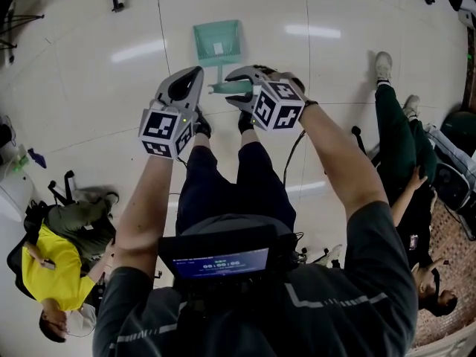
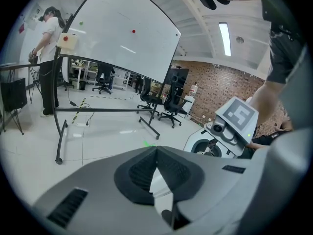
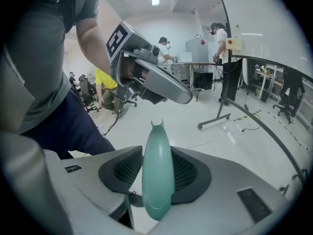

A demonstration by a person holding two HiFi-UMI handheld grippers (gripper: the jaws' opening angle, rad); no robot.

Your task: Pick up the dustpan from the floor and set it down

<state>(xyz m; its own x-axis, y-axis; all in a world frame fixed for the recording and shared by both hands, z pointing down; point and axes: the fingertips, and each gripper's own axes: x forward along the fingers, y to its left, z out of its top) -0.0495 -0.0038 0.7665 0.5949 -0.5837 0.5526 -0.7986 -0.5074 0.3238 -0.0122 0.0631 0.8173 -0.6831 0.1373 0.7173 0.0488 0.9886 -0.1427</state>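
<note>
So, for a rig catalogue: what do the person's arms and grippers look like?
The left gripper and right gripper are grey, with black ribbed pads inside the fingers. Each carries a white cube of black square markers. The shirt is dark grey, short-sleeved, with pale stripes.

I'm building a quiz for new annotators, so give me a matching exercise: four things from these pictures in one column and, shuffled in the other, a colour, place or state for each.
Things:
1. dustpan
2. left gripper
3. right gripper
4. person in a yellow shirt

Descriptions:
A. jaws together, nothing between them
B. teal green
C. closed on a handle
D. low at the left of the head view

Pairs: 1-B, 2-A, 3-C, 4-D
</note>
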